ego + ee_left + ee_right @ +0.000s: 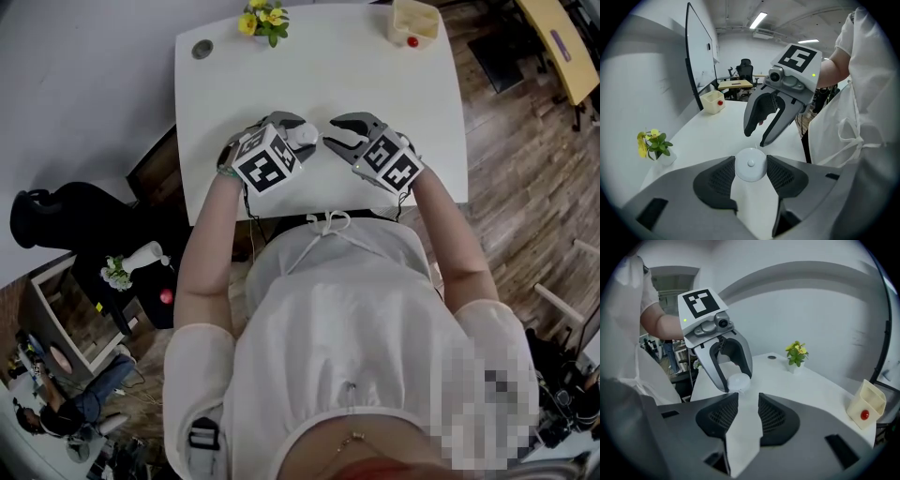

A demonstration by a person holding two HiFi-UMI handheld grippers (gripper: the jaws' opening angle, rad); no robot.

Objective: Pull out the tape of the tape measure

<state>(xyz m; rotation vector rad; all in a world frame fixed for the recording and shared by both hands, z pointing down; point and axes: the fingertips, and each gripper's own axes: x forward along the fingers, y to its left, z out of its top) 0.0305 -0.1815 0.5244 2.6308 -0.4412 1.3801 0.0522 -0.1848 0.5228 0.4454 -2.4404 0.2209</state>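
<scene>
The tape measure [750, 164], a small white round case, is held up over the near edge of the table [375, 84], close to the person's body, and does not rest on the top. It sits between the tips of the left gripper [302, 141], whose fingers [719, 178] clench it from both sides, the dark ribbed pads pressing on its rim. The right gripper [747, 399] faces it head on from the person's right, its tips just beside the case. Its fingers [771, 416] stand a little apart with a narrow gap between the pads; nothing shows in that gap, and the case lies just beyond the tips rather than between them. Whether a fingertip touches the case cannot be told. No length of tape shows outside the case. Beyond the two grippers the white table is bare across its middle, leaving free room ahead and to both sides. Its few things stand well apart from the case along the far edge: a small plant [263, 21] with yellow flowers, a round grey cap [202, 49] set in the top at the far left corner, and a cream box [414, 22] with a red ball [412, 41] in it at the far right. Wooden floor [525, 169] shows past the table's right edge, and a wall [75, 84] past its left edge.
</scene>
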